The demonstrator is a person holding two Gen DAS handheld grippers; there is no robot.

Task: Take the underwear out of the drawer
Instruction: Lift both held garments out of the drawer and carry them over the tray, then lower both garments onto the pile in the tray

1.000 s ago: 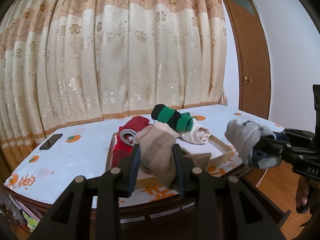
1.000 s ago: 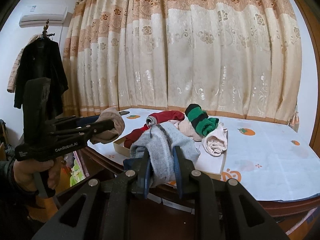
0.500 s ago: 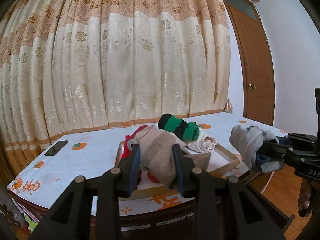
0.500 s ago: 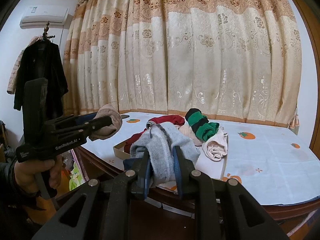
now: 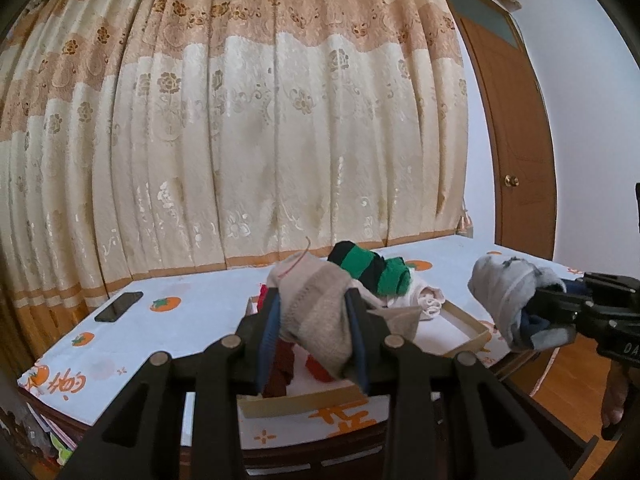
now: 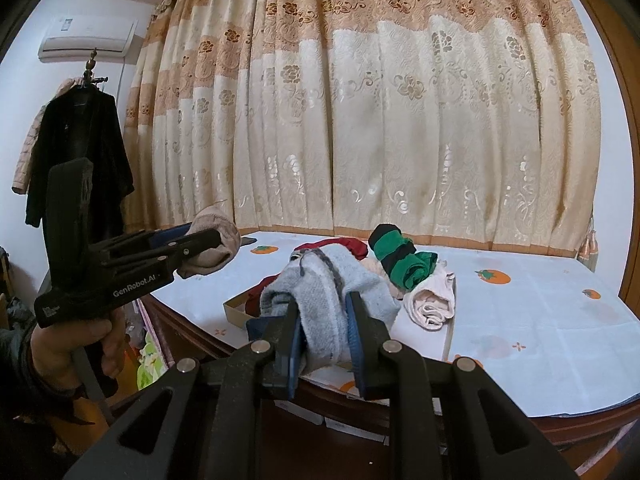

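Behind the table (image 5: pixel 192 320) we see a long curtain (image 5: pixel 280 120). Our left gripper (image 5: pixel 314 332) is clamped on a beige roll (image 5: pixel 316 312), held in the air above the drawer (image 5: pixel 468 326). Our right gripper (image 6: pixel 322 334) pinches a grey roll (image 6: pixel 324 304), with something dark blue, perhaps part of it. At 12 o'clock, a green-black roll (image 6: pixel 400 258) lies on the pile in the drawer, and a phone (image 5: pixel 119 306) at 10 o'clock.

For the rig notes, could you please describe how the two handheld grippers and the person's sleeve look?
Both the left gripper and right gripper are matte black, with ribbed linkage arms, silver pivot pins and blue-padded fingers. The left one's body carries white "GenRobot.AI" lettering. The sleeve is dark.
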